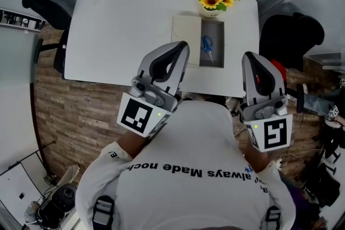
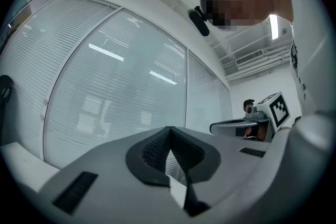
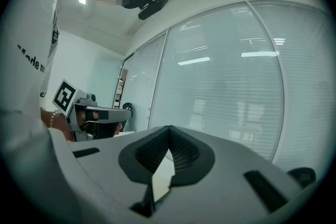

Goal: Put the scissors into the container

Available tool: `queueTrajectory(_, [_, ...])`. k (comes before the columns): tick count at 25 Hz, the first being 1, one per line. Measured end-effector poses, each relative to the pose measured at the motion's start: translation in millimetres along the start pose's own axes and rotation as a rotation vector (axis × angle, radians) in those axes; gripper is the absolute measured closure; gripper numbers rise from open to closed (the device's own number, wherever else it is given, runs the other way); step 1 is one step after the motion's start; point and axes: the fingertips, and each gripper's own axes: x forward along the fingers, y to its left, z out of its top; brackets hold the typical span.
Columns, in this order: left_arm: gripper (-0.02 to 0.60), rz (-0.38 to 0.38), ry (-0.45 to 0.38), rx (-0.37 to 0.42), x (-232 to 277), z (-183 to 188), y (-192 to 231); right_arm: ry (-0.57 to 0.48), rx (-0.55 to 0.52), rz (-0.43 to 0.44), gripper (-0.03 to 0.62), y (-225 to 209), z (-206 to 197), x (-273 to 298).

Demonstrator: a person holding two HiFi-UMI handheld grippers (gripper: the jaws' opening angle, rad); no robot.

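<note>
With our left gripper (image 1: 182,48) and right gripper (image 1: 249,57) both clenched on nothing, the scissors (image 1: 208,49) lie ahead and below, nearer the left jaws, lengthwise away from us, seemingly already in the container (image 1: 217,31).

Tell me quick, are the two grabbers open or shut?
Left grey two-jaw gripper: shut, holding nothing.
Right grey two-jaw gripper: shut, holding nothing.
</note>
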Motion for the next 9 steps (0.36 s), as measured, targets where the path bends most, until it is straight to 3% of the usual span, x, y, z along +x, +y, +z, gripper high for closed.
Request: queueTrajectory(9, [0.563,0.004,0.006,0.0,-0.6,-1.3,1.8,0.001,0.004,-0.001,0.588,-1.5,-0.4,0.6])
